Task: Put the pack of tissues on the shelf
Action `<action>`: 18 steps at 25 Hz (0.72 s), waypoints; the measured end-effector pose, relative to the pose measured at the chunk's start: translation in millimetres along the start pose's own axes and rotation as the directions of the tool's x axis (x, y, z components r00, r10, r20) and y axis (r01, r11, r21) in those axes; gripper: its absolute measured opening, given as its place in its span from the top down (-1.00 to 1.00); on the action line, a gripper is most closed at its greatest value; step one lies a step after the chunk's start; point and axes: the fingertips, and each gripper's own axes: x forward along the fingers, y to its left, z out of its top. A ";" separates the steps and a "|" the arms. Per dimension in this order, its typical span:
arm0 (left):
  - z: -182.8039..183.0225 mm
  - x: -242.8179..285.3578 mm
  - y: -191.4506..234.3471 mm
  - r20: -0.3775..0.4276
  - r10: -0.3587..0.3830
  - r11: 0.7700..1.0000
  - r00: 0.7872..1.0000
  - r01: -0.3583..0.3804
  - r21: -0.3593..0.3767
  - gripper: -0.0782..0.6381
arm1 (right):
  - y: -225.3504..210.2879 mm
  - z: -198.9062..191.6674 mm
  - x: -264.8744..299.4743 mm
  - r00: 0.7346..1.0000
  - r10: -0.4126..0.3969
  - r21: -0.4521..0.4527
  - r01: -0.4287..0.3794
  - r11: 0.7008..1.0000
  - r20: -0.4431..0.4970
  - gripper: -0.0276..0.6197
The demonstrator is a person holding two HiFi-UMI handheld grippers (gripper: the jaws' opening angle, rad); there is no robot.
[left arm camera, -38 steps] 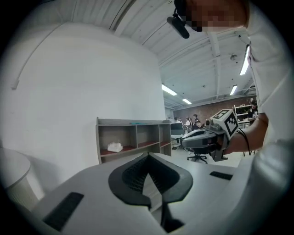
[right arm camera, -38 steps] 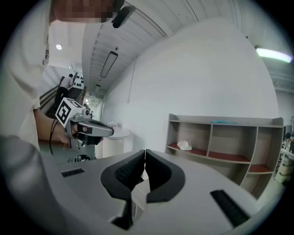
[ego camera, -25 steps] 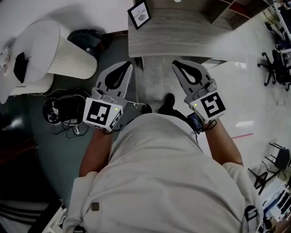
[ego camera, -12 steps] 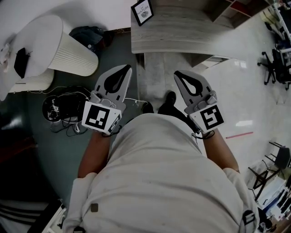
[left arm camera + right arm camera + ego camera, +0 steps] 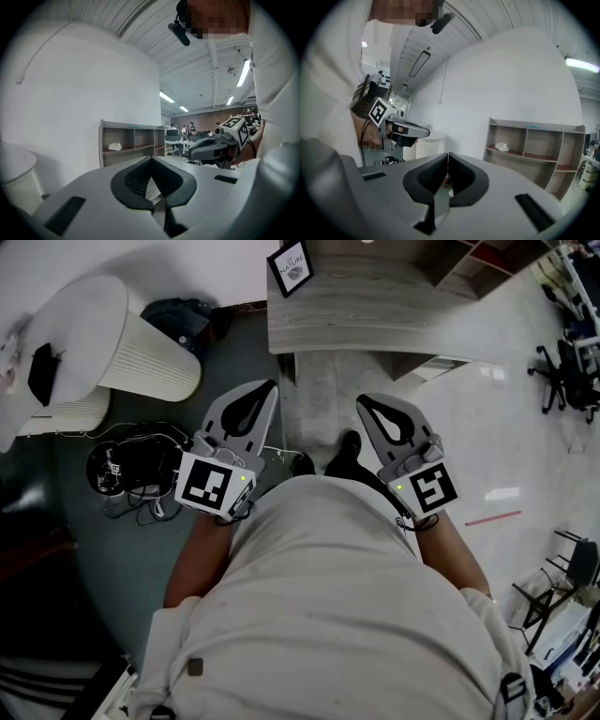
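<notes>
Left gripper (image 5: 267,387) and right gripper (image 5: 366,403): jaws closed tip to tip, nothing in either, held side by side near the person. Pack of tissues (image 5: 502,146) sits in the left compartment of the shelf (image 5: 534,125), far off against the white wall.

Framed picture (image 5: 290,268), white ribbed bin (image 5: 141,348), tangled black cables (image 5: 131,470), black office chair (image 5: 567,371)

I'm looking steeply down from the head camera, close above the left gripper (image 5: 269,385) and right gripper (image 5: 362,400); each gripper's camera is facing almost level along its jaws, both sharing the distant shelf (image 5: 131,125)
</notes>
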 end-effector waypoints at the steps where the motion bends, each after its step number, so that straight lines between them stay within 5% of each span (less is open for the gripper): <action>1: 0.5 0.8 0.5 0.001 -0.002 1.000 1.000 0.002 -0.001 0.74 | -0.8 0.1 0.7 1.000 -0.001 0.004 0.001 1.000 -0.001 0.85; 18: -0.8 8.7 4.6 0.009 -0.019 1.000 1.000 0.019 -0.007 0.74 | -14.1 -3.9 8.4 1.000 -0.010 0.023 0.010 1.000 -0.004 0.85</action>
